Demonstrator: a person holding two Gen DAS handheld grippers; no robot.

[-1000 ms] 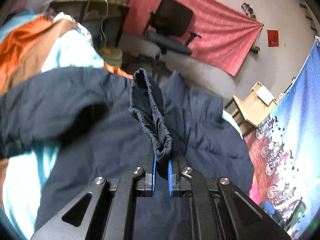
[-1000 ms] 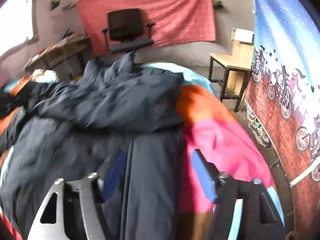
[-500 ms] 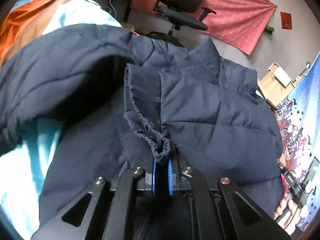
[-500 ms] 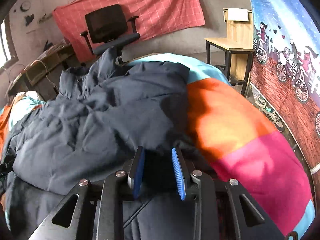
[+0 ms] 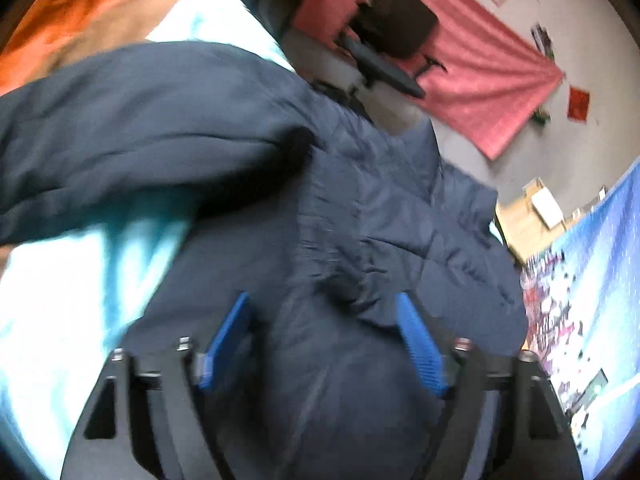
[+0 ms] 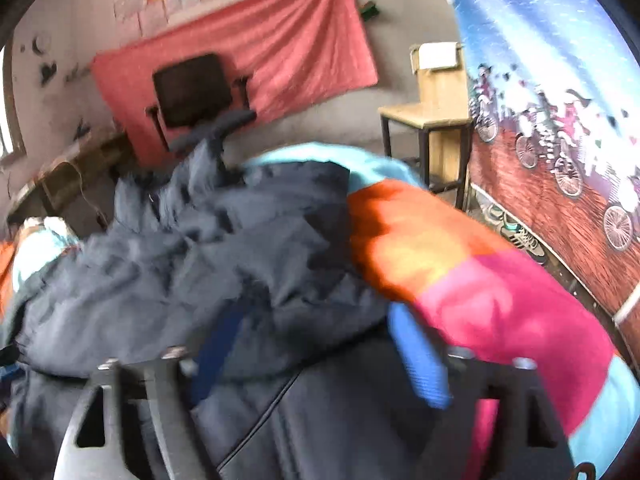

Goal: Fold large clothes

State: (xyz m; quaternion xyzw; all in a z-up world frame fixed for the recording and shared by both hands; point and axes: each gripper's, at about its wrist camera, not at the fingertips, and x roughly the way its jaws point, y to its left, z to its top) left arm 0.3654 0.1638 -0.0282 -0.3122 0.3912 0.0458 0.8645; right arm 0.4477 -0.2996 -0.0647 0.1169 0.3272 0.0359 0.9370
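Note:
A large dark navy padded jacket (image 5: 380, 232) lies spread on a bed with a colourful cover. In the left wrist view my left gripper (image 5: 322, 332) is open, its blue pads apart, just above the jacket with nothing held; a gathered cuff or hem lies between and beyond the pads. In the right wrist view the jacket (image 6: 208, 248) is folded over on itself. My right gripper (image 6: 316, 344) is open over the jacket's near edge, close to a zip line, holding nothing. Both views are motion-blurred.
The bed cover (image 6: 460, 264) shows orange, pink and light blue patches; it also shows in the left wrist view (image 5: 80, 264). A black office chair (image 6: 192, 92) stands before a red wall cloth. A wooden chair (image 6: 436, 116) and a printed hanging (image 6: 560, 128) are at the right.
My left gripper has opened and let go of the jacket's gathered edge, which now lies on the jacket. My right gripper opened wide again after narrowing half a second ago.

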